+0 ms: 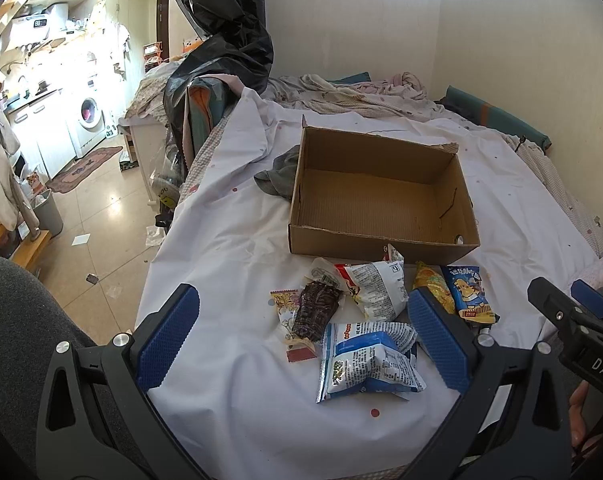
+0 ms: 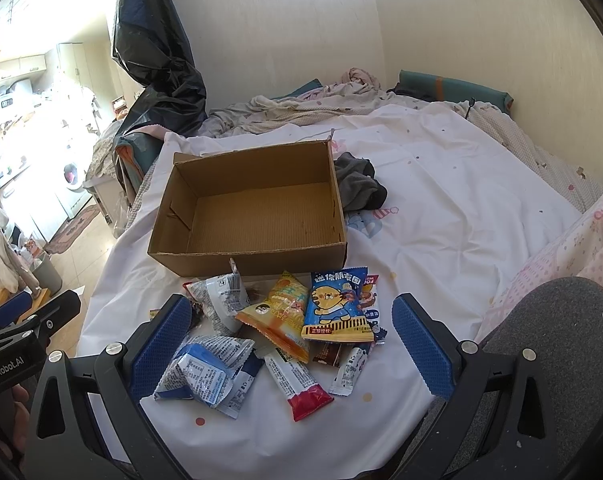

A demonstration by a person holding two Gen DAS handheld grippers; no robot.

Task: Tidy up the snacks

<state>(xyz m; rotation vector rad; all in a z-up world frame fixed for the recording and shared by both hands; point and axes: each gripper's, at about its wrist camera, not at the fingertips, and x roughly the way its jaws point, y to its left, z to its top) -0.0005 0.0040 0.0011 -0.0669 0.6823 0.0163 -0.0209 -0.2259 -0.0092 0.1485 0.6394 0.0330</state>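
Probably the snack packets (image 2: 277,320) are light, puffy and crinkly, so both spread-apart, empty grippers' fingers (image 1: 169,332) (image 2: 421,344) should pinch a flat sealed edge.

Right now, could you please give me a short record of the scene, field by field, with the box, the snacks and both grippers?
surface: white bedsheet
container: cardboard box, open top, no snacks inside
snacks: loose pile on the sheet in front of the box, none packed yet
nearest the box: white snack bag
front of pile: blue-and-white snack bag
right side of pile: blue cartoon packet, partly over the orange packet
beside the box: grey cloth
left gripper: open, holding nothing
right gripper: open, holding nothing
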